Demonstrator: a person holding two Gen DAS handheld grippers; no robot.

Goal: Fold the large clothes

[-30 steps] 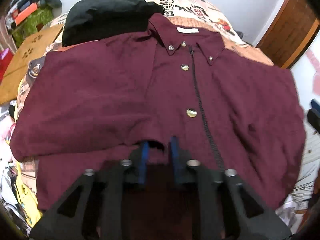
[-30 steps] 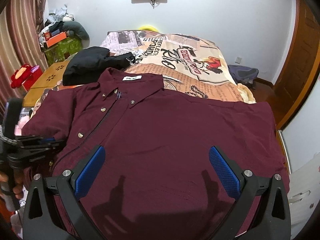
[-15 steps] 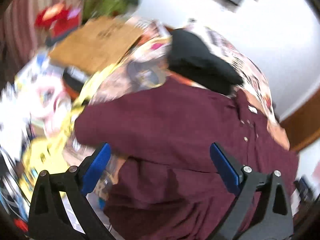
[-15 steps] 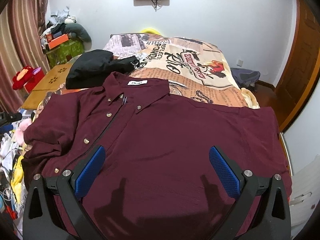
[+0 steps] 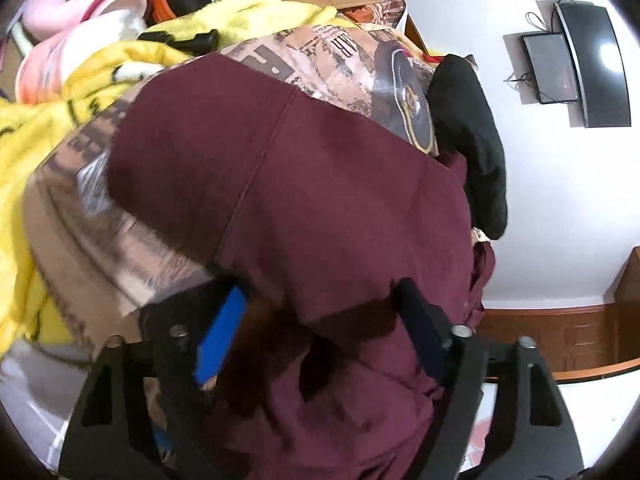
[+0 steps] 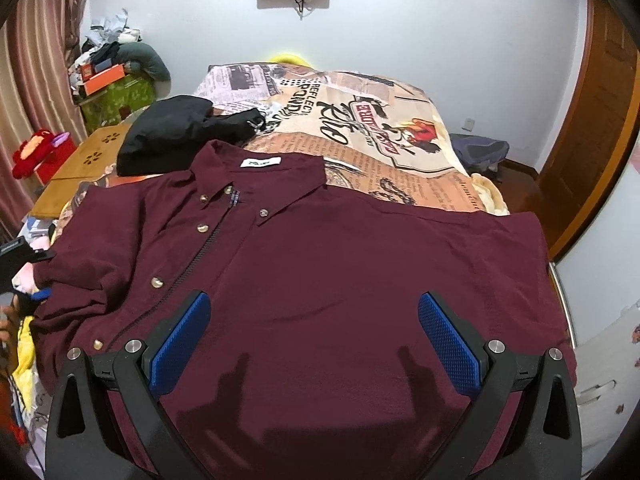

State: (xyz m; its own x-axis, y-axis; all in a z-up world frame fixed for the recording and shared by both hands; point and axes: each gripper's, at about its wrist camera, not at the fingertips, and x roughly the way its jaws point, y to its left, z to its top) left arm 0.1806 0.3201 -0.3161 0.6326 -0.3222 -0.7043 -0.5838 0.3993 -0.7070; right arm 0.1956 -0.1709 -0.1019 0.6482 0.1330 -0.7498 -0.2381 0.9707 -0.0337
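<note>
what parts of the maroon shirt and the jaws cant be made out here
- Left wrist view: whether the left gripper has cloth between its open jaws; motion blur and folds of the maroon button-up shirt hide it.
- Right wrist view: the shirt's hem, cut off behind the right gripper.
- Right wrist view: the white collar label, its print too small to read.

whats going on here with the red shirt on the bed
A person holding a gripper in each hand is folding a maroon shirt spread face up on the bed. The left gripper is open around the shirt's left sleeve edge. The right gripper hovers open over the shirt's lower front, holding nothing.
</note>
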